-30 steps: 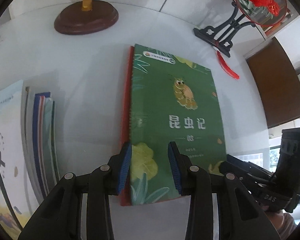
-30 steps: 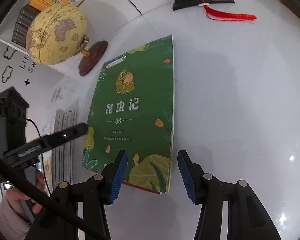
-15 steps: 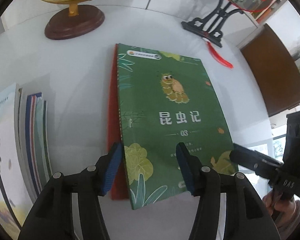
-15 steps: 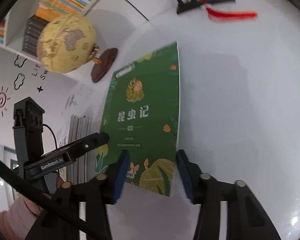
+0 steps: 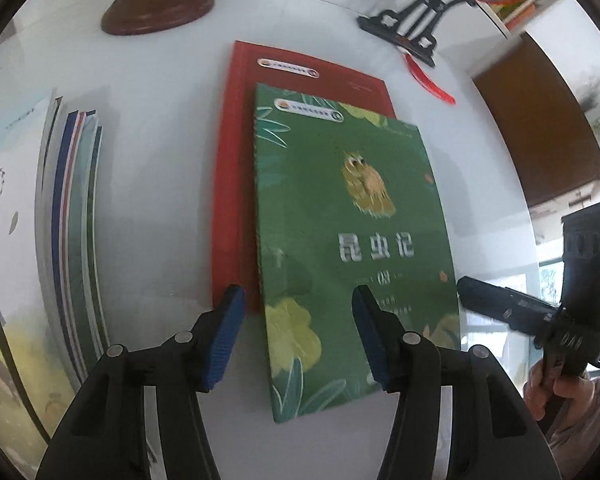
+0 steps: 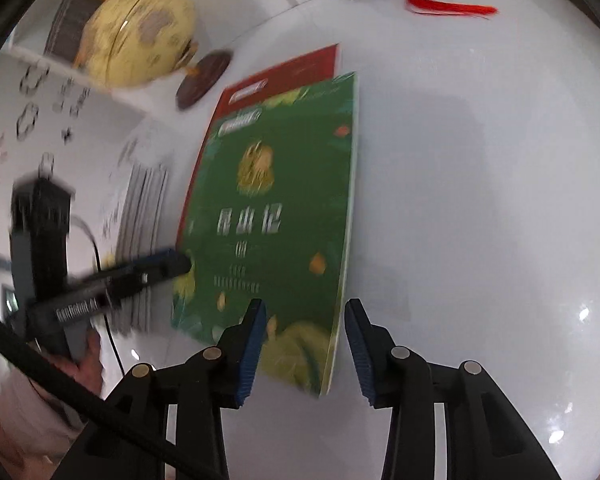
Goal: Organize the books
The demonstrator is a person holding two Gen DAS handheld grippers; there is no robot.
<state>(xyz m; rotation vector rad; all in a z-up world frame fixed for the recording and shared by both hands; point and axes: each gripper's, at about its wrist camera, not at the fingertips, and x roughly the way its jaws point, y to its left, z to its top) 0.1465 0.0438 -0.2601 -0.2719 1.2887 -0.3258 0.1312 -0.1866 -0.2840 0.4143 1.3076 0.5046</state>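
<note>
Lying flat on the white desk [image 5: 148,184], the green book [image 5: 352,248] has slid toward the cameras off the red book [image 5: 236,184] beneath, baring much more of that red cover than a second ago. The left claw [image 5: 298,334] is released, straddling the green book's near left corner. The right claw [image 6: 305,346], its jaws just reopened, straddles the near right corner unclenched.

Your left gripper [image 5: 298,334] and right gripper [image 6: 305,346] match: black plastic arms with round silver screws, tipped with ribbed blue pads [image 5: 226,336]. White lettering (too blurred to read fully) marks one body, a black cable [image 6: 80,396] trails below, and your sleeve [image 6: 18,412] is pale pink.
</note>
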